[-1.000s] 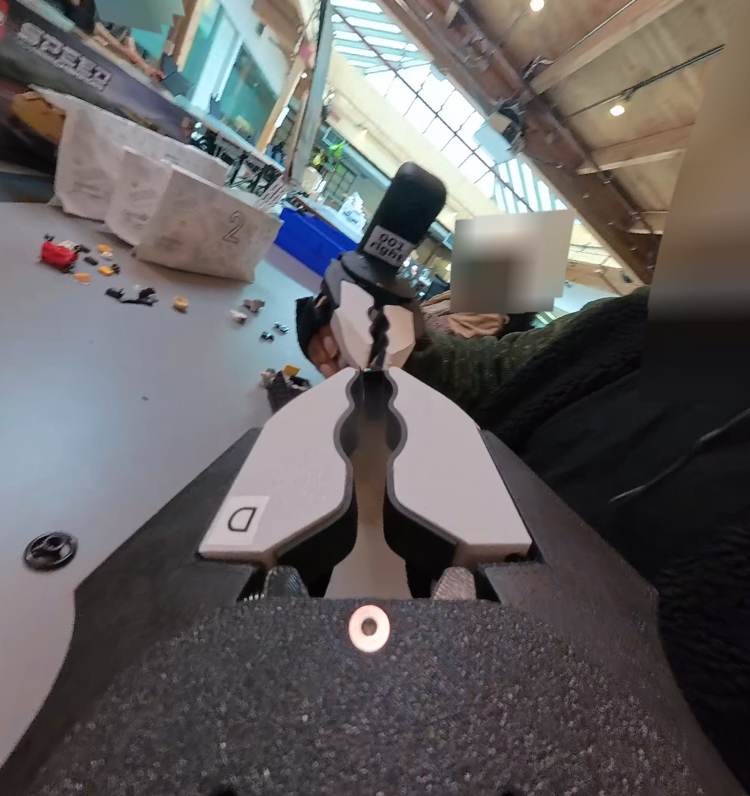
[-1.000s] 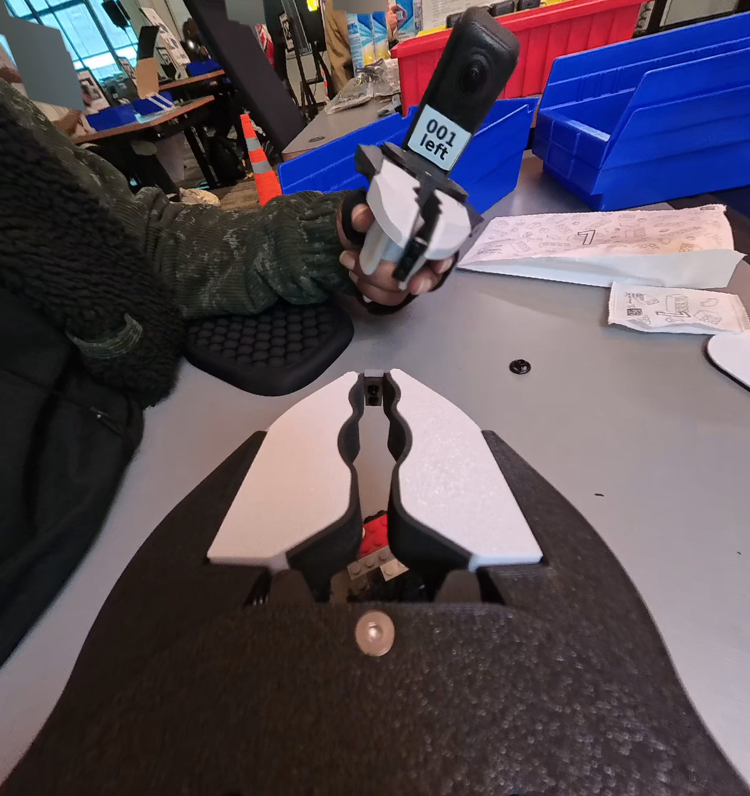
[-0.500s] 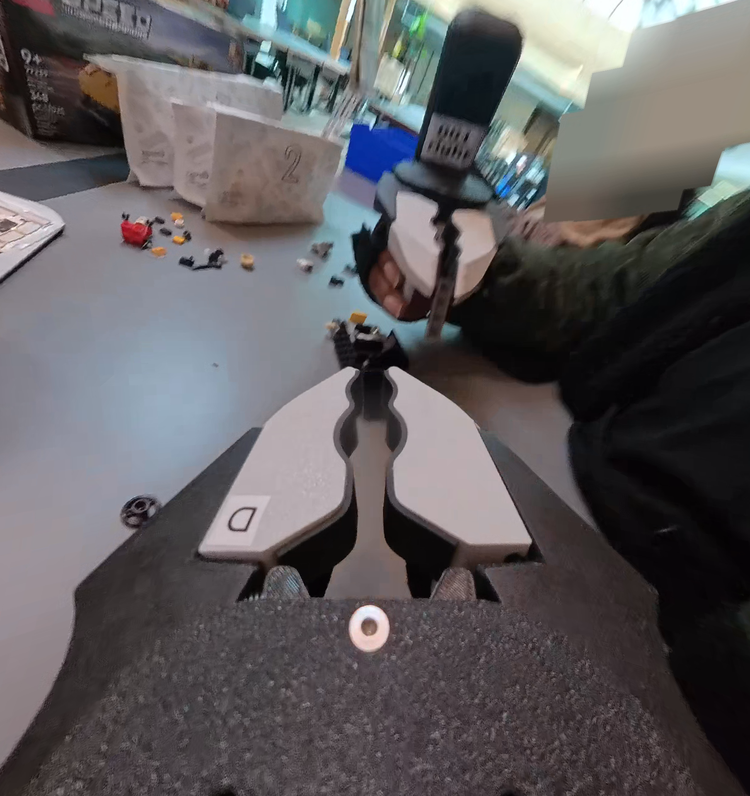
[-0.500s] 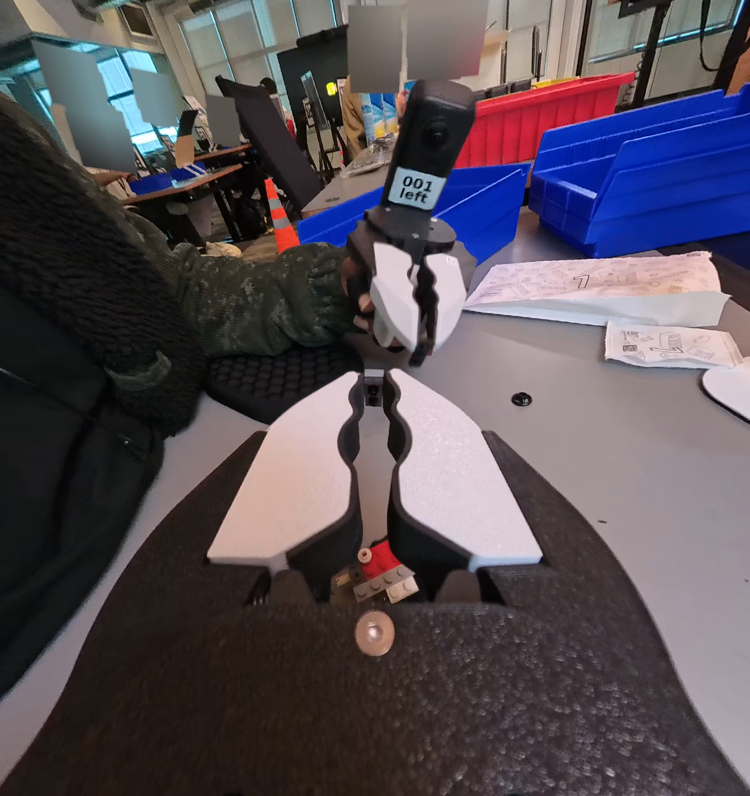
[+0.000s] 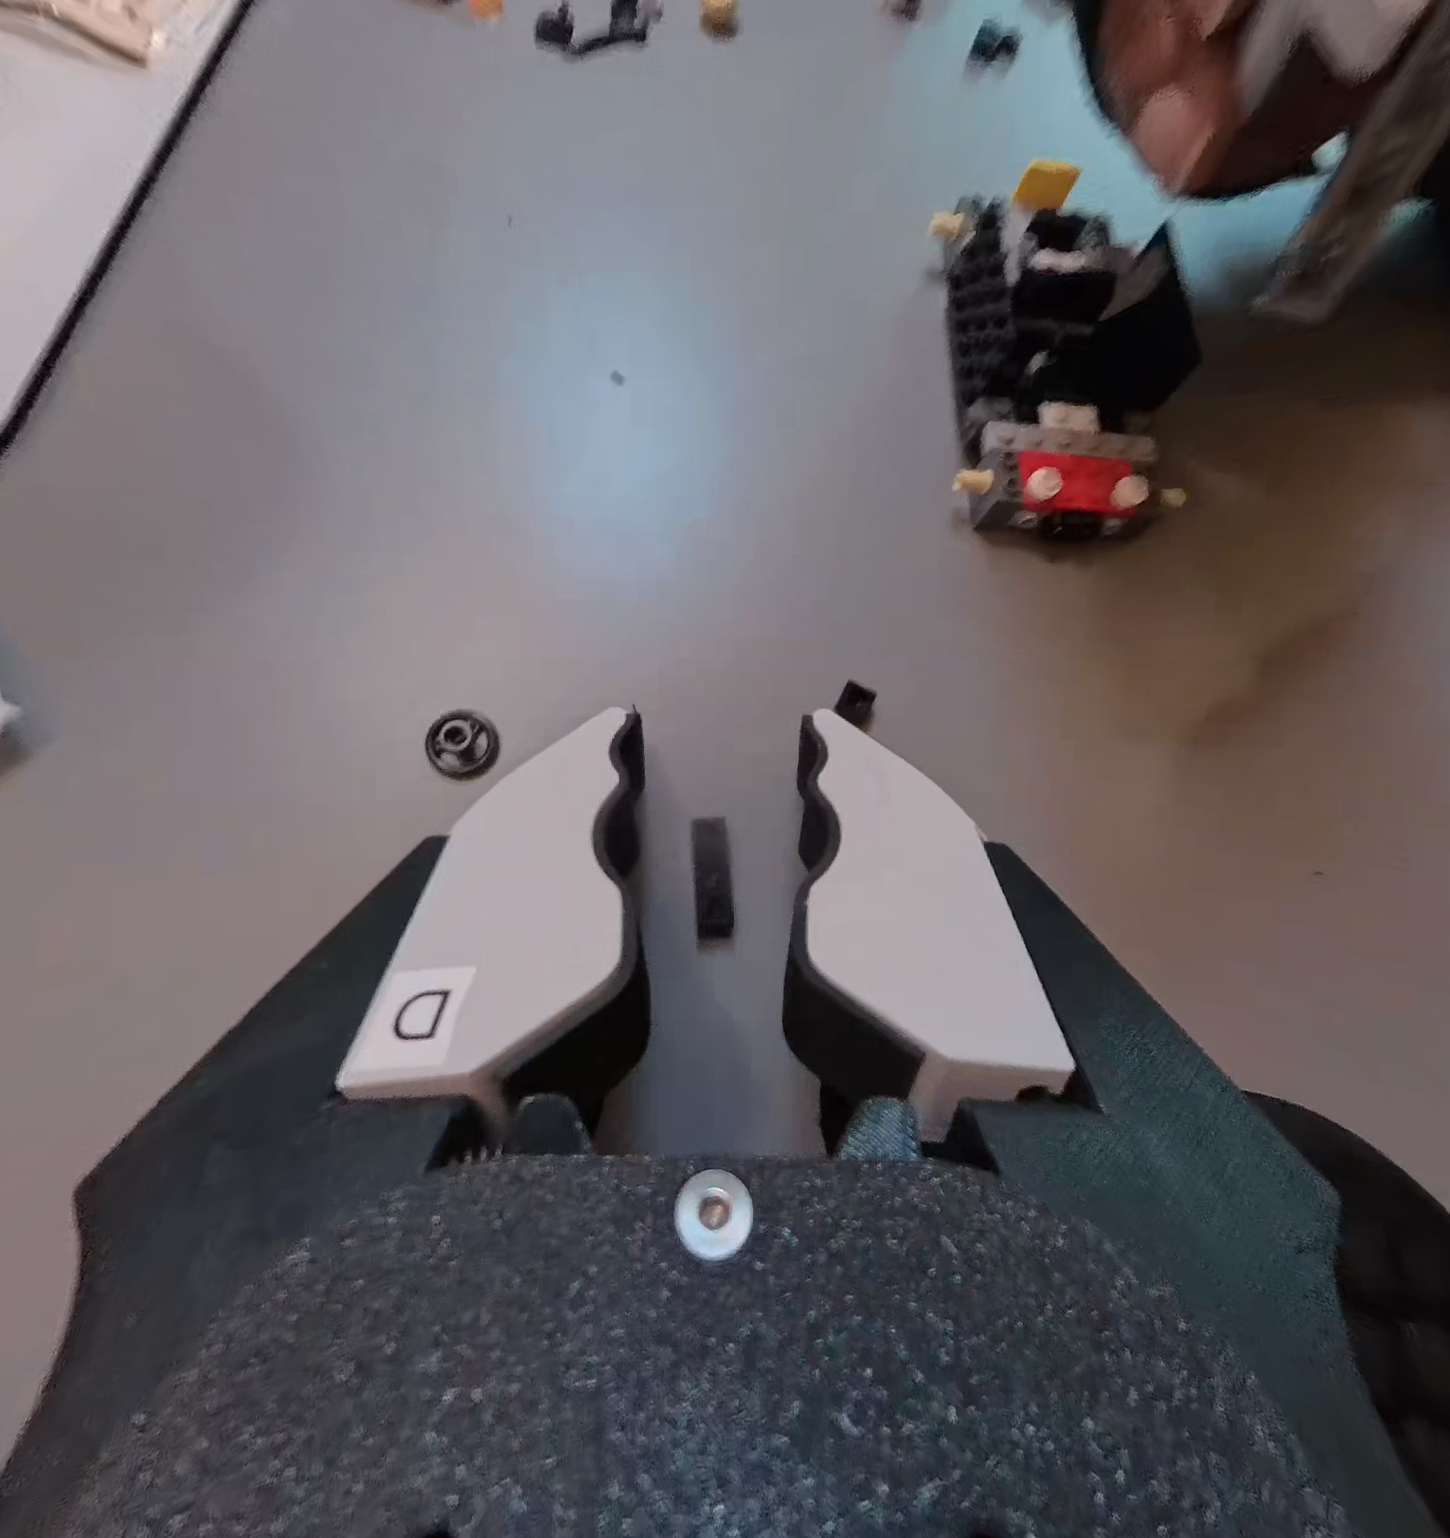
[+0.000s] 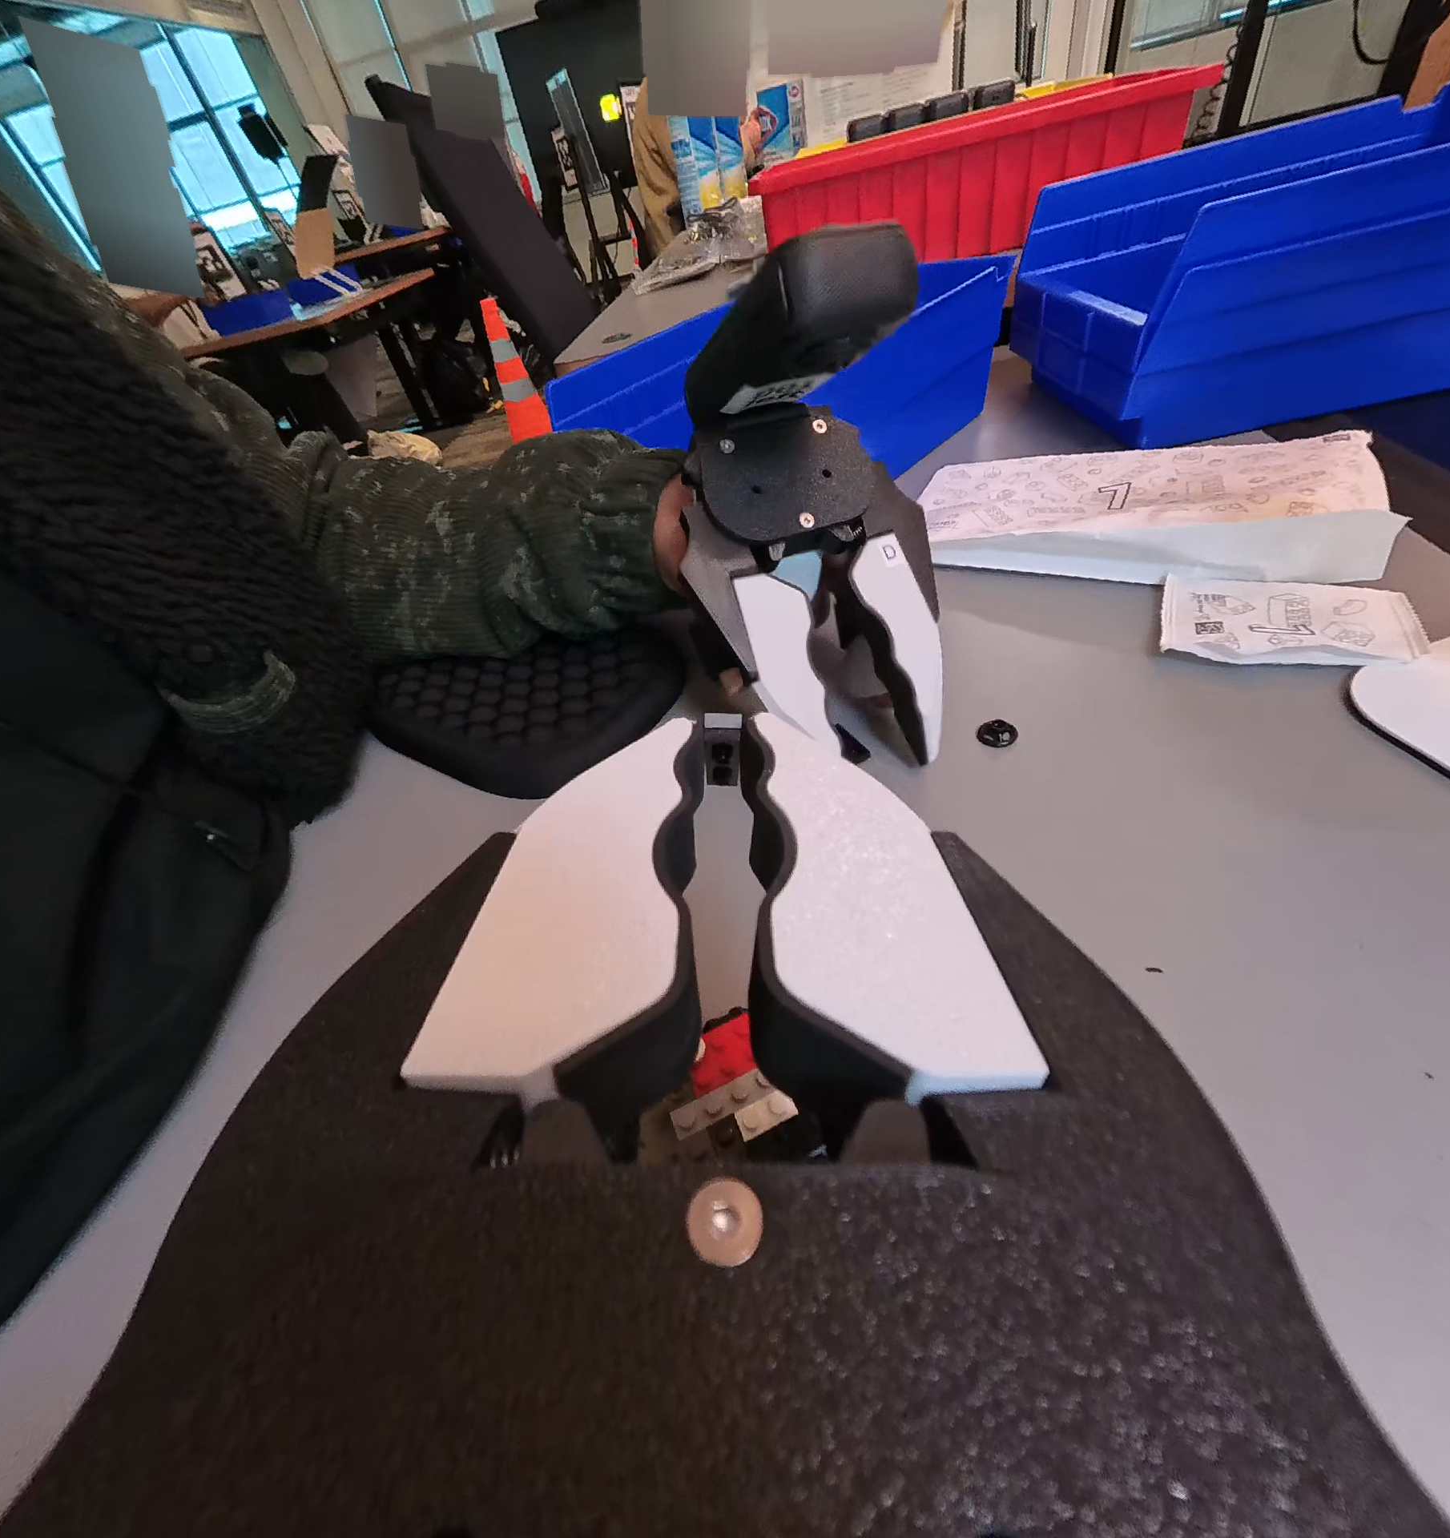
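My left gripper (image 5: 722,724) is open and points down at the grey table (image 5: 372,416). A narrow black piece (image 5: 713,882) lies flat on the table between its fingers, and neither pad touches it. Another small black piece (image 5: 856,702) lies just beyond its right fingertip. In the right wrist view the left gripper (image 6: 863,724) stands open over the table. My right gripper (image 6: 722,732) is shut on a small black brick (image 6: 722,753) at its fingertips. A black brick model with a red and grey end (image 5: 1055,374) sits to the right; part of it (image 6: 730,1082) shows under my right gripper.
Loose small bricks (image 5: 717,12) lie at the far edge. A black bolt head (image 5: 461,743) sits in the table left of my left gripper. Paper bags (image 6: 1146,508), blue bins (image 6: 1254,275) and a red bin (image 6: 955,175) stand behind. A black honeycomb pad (image 6: 522,707) lies under a sleeve (image 6: 455,541). Some 12 cm of space lies between my two pairs of fingers. From my left tips it is roughly 4 cm to the black bolt head (image 5: 461,743); from my right, 15 cm. Look for it in the right wrist view (image 6: 998,732) too.
My left gripper has tipped down towards the table and opened its jaws; a black piece now lies between its fingers. My right gripper stays shut on its black brick.
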`<state>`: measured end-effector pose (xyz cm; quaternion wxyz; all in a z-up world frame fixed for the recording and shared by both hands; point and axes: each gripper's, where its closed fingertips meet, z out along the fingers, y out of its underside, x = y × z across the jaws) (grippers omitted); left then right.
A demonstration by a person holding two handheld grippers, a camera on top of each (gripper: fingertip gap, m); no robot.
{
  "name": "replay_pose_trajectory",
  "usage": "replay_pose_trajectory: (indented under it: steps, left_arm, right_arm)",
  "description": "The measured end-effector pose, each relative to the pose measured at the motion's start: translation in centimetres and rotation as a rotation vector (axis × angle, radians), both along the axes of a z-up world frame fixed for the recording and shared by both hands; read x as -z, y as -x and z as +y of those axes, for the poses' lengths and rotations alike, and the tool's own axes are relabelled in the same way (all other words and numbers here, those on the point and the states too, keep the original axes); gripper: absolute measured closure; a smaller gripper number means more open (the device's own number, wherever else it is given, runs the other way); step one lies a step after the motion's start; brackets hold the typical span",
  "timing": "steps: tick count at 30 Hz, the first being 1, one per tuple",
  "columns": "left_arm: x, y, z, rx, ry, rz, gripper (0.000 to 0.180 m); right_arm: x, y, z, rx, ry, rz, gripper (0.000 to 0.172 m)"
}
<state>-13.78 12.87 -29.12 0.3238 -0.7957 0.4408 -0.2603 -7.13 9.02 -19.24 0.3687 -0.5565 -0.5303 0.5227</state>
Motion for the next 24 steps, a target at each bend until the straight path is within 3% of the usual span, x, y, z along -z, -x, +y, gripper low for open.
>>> replay_pose_trajectory:
  steps: [4, 8, 13, 16, 24]
  left_arm:
    - [-3.7, -1.1, -0.2, 0.028, -0.040, -0.210, 0.145]
    - [-8.0, -2.7, -2.6, 0.156, -0.049, -0.444, 0.152]
    - [-9.5, -5.6, -5.2, 0.259, -0.104, -0.477, 0.158]
    - [-9.1, -6.4, -5.4, 0.251, -0.125, -0.431, 0.173]
    - [-11.0, -5.9, -5.3, 0.234, -0.135, -0.532, 0.173]
  right_arm:
    - [-0.1, 0.0, 0.1, 0.005, -0.002, 0.005, 0.164]
    - [-0.7, 0.0, 0.1, 0.010, 0.012, 0.040, 0.164]
    - [-0.9, 0.6, -0.6, -0.008, 0.034, 0.060, 0.164]
    - [-0.6, 1.0, -1.2, -0.029, 0.026, 0.044, 0.164]
    - [-2.2, 1.1, -1.1, 0.006, 0.008, 0.114, 0.164]
